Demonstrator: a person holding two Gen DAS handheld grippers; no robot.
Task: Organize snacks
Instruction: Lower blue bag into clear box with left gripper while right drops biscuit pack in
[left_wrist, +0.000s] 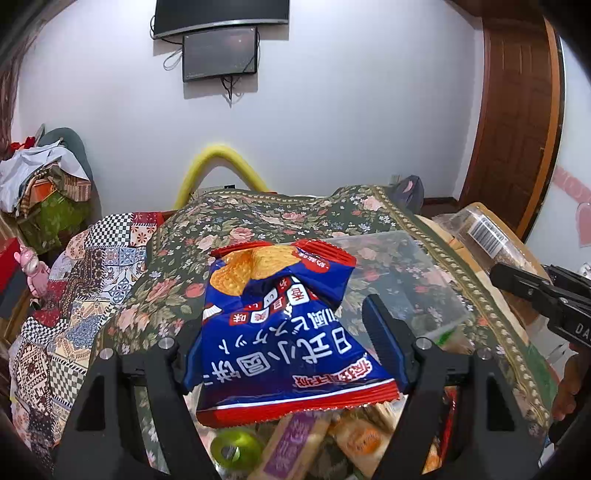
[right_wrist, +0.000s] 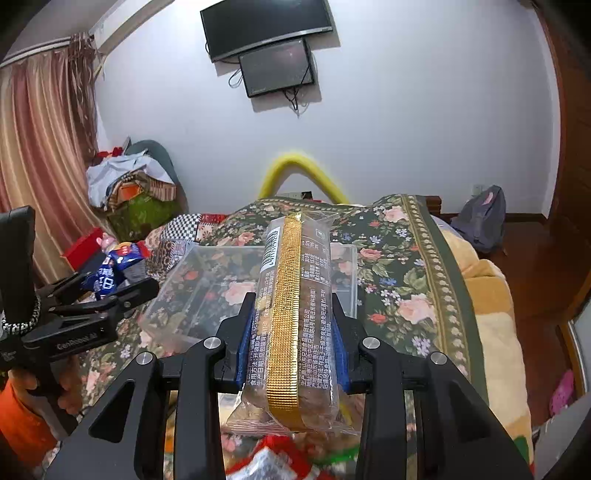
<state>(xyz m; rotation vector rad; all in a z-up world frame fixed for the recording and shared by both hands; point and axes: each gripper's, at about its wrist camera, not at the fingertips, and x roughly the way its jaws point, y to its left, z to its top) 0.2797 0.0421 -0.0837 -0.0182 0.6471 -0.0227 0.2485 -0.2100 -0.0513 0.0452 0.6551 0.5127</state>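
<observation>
We hold a blue bag (left_wrist: 280, 325) clamped in the left gripper (left_wrist: 291, 332) and a clear pack (right_wrist: 295, 325) in the right gripper (right_wrist: 293, 332), both above the floral bed. The bin (right_wrist: 207, 280) ahead looks empty. Loose snacks (left_wrist: 332, 443) lie below, so sorting has barely begun.

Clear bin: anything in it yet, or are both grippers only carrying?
Done: nothing visible; the clear bin looks empty. In hand: left gripper holds the blue cracker bag, right gripper the gold-striped clear pack. Left: both drops, plus the loose snacks below.
</observation>
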